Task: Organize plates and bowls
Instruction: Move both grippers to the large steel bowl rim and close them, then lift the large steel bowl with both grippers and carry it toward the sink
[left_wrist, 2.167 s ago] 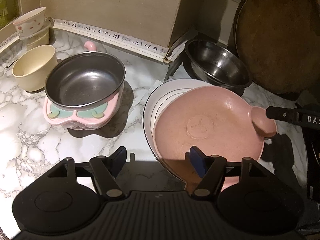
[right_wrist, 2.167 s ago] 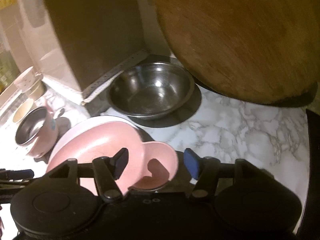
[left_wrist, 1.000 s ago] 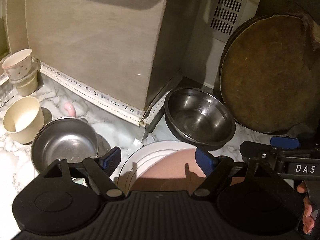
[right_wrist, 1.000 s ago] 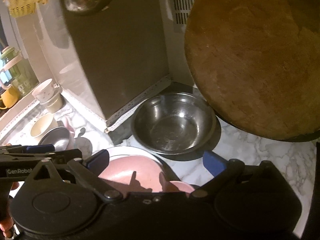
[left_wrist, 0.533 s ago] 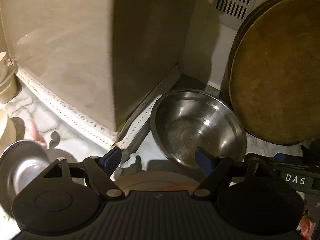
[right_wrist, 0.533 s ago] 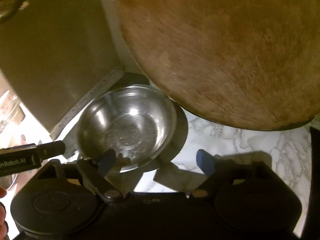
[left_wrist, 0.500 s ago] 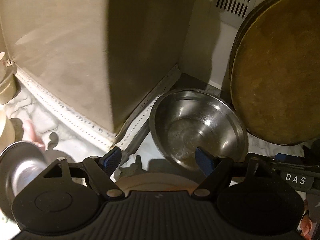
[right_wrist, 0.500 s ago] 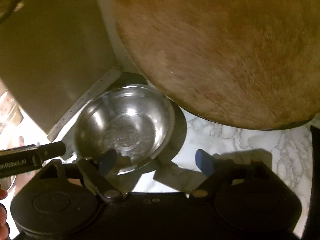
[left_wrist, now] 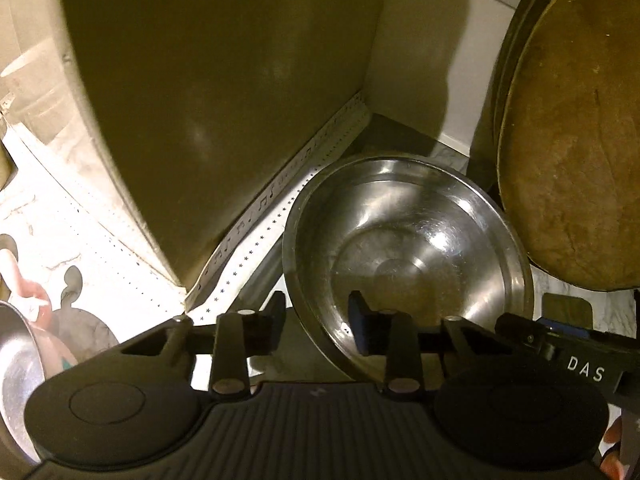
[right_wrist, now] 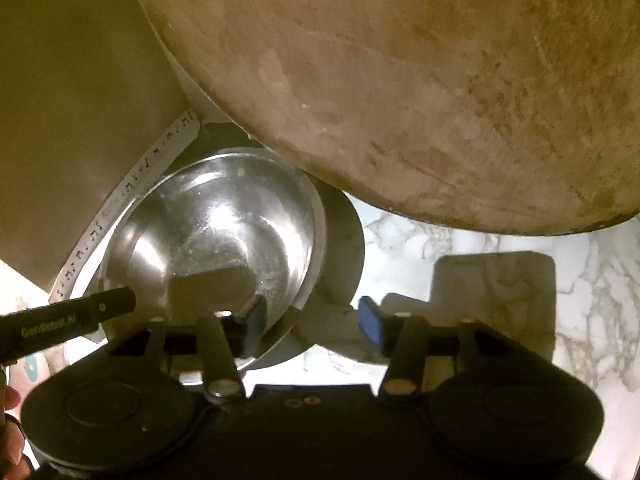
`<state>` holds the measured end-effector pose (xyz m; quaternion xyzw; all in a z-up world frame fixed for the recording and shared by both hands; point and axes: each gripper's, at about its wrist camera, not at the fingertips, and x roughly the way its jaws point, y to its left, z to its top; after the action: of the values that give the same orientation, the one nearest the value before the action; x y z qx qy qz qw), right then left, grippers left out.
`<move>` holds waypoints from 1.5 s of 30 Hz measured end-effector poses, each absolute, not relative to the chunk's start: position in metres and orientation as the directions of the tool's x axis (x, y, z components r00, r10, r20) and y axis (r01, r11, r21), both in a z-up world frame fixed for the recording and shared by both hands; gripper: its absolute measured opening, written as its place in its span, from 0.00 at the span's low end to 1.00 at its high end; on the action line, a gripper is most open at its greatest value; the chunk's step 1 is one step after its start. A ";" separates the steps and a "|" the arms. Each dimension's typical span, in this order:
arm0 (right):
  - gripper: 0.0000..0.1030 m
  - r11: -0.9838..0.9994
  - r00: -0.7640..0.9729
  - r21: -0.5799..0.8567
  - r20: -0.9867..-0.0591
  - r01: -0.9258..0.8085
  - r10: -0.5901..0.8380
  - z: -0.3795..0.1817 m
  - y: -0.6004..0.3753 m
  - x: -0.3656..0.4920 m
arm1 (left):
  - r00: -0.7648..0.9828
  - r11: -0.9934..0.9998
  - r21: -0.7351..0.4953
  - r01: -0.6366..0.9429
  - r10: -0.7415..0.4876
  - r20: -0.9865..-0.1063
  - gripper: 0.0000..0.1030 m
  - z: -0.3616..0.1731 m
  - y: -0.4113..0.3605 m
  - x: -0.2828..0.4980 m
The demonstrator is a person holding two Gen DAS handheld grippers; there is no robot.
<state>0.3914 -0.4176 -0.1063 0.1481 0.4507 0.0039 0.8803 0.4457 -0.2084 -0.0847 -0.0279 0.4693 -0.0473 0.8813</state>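
A steel bowl (left_wrist: 408, 248) stands on the marble counter in the corner, beside a beige box. My left gripper (left_wrist: 318, 316) straddles its left rim, one finger outside and the other inside. Its jaws are closing, and gaps still show beside the rim. My right gripper (right_wrist: 312, 320) straddles the bowl's (right_wrist: 224, 224) right rim, left finger inside and right finger outside. Its jaws are closing too, and the pads stand clear of the metal. Each gripper shows at the edge of the other's view.
A large round wooden board (right_wrist: 400, 80) leans against the wall just behind and right of the bowl. The beige box (left_wrist: 220, 100) walls in the left side. A pink-based steel pot (left_wrist: 16, 360) sits at the far left. The marble counter (right_wrist: 480, 248) extends to the right.
Both grippers have come forward and down onto the steel bowl, and their jaws have narrowed around its rims. The pink plate and white plate have dropped out of view.
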 end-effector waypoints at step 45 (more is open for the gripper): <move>0.18 0.954 0.752 0.294 -0.615 -0.062 0.238 0.010 -0.349 0.262 | 0.696 0.994 -0.113 0.012 -0.089 -0.713 0.15 0.022 -0.129 0.308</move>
<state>0.2623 -0.3490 0.0099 0.1284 0.3430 0.0809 0.9270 0.3081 -0.1288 0.0222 -0.0499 0.3892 -0.0275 0.9194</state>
